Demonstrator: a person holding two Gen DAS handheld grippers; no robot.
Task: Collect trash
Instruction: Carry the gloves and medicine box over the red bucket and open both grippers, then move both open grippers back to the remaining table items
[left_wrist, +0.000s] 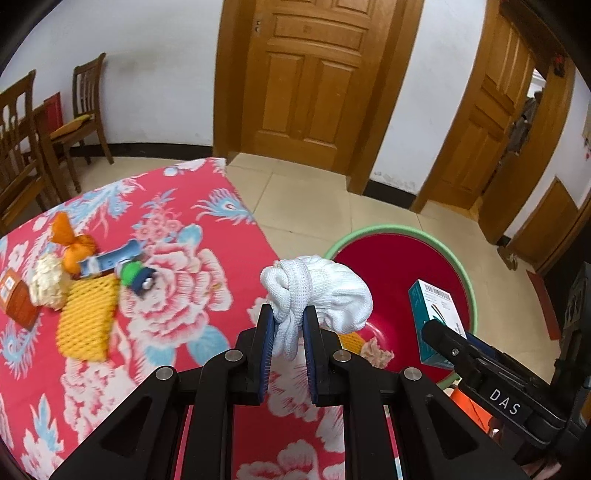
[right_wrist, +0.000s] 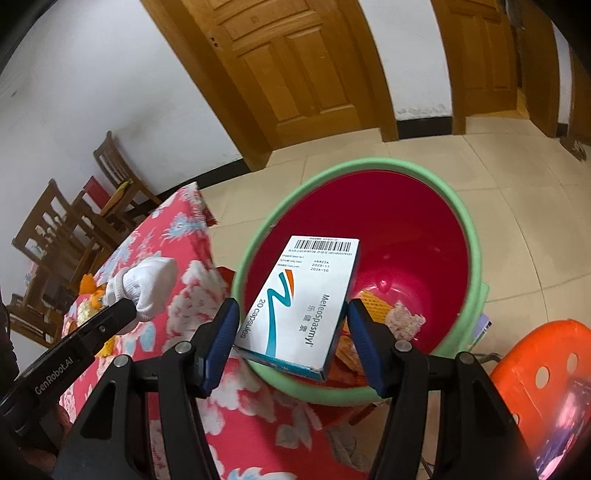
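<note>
Two grips, left hand-held gripper (left_wrist: 289, 325) pinching glove (left_wrist: 317, 291) (balled), right hand-held gripper (right_wrist: 291, 332) clamping box (right_wrist: 303, 302)

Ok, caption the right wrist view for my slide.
Right gripper holds a medicine box over the red bin.

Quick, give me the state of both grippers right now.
Left gripper: shut on the balled white glove.
Right gripper: shut on the medicine box, over the red bucket.

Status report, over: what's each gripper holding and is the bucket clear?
Left gripper shut on white glove, at table edge. Right gripper clamps medicine box over red bucket. Bucket mouth unobstructed; scraps already at bottom.
</note>
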